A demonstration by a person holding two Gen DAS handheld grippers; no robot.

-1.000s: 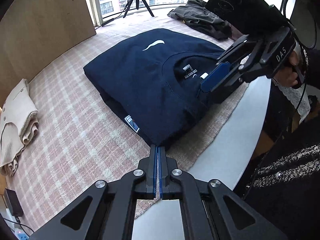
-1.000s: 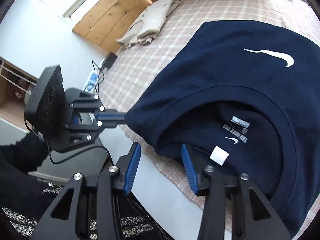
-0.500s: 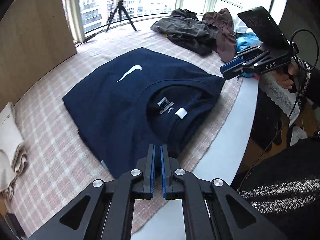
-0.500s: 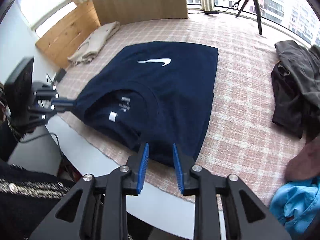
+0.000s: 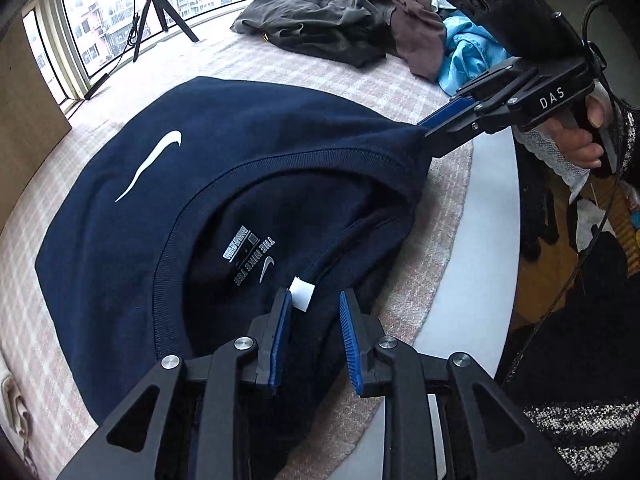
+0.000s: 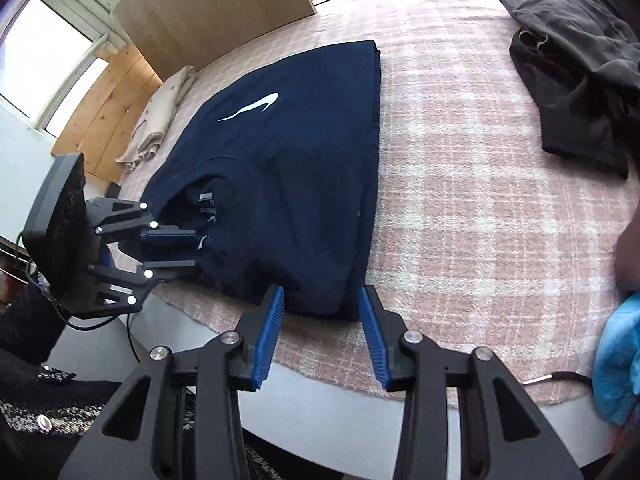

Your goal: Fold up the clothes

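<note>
Navy tee (image 6: 296, 168) lies already folded into a compact rectangle, collar at the near edge of the pink plaid cloth (image 6: 460, 184), logo side up. Both grippers have their fingers spread at that near edge: left gripper (image 5: 314, 340) straddling the collar, right gripper (image 6: 322, 334) around the near right corner. Judging by this, its folding looks nearly done or being finished, while dark clothes (image 5: 320, 20) far right remain a loose heap.

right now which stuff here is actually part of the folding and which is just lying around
In the job:
- navy tee, folded on the pink plaid cloth
- left gripper, open at the collar
- right gripper, open at the tee's near corner

Lying about:
- folded cream garment
- dark grey clothes
- brown garment
- blue garment
- tripod
</note>
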